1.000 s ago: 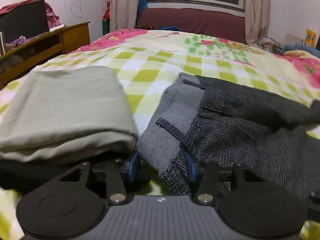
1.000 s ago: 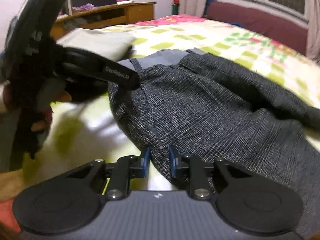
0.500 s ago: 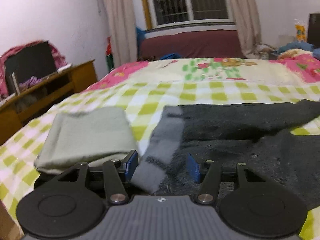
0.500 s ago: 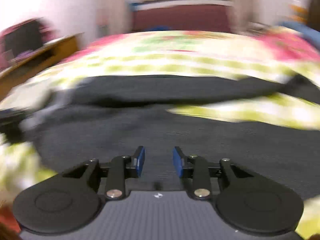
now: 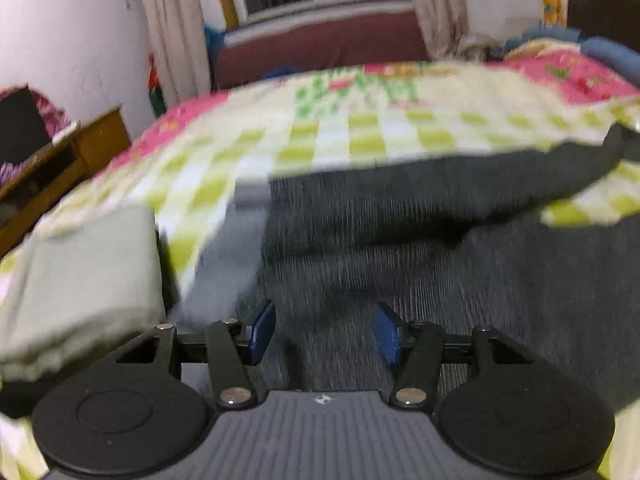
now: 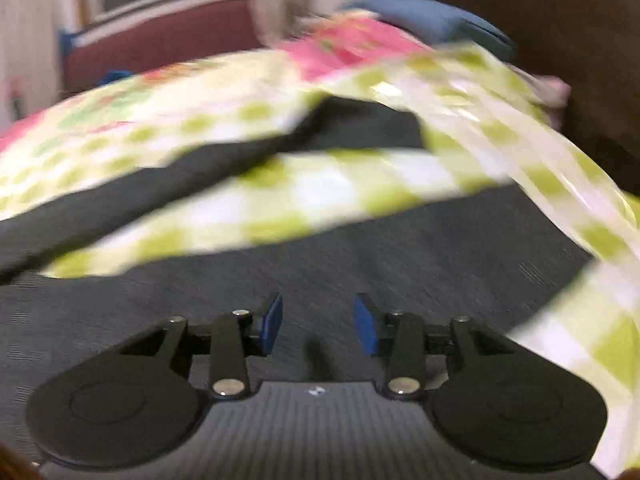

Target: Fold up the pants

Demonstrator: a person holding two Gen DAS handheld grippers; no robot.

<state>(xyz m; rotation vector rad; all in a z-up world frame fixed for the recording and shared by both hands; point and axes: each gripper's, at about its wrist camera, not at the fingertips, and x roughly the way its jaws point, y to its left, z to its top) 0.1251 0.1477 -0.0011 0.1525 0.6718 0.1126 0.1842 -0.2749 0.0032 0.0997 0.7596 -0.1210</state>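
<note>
With both tools gaping and empty, the jaws having just widened, left tool (image 5: 324, 330) and right tool (image 6: 318, 322) hover over dark grey woven pants (image 5: 460, 264) sprawled on the green-checked bed (image 5: 360, 136); blind grabs risk bunching fabric or snagging the neighbouring folded pale-green cloth (image 5: 84, 280).

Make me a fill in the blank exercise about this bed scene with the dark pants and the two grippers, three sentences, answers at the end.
1. The dark grey pants lie spread on a ____ and white checked bedspread.
2. The jaws of the left gripper and the right gripper both stand ____, pinching no fabric.
3. The folded pale green cloth lies to the ____ of the pants in the left wrist view.

Answers: green; open; left
</note>
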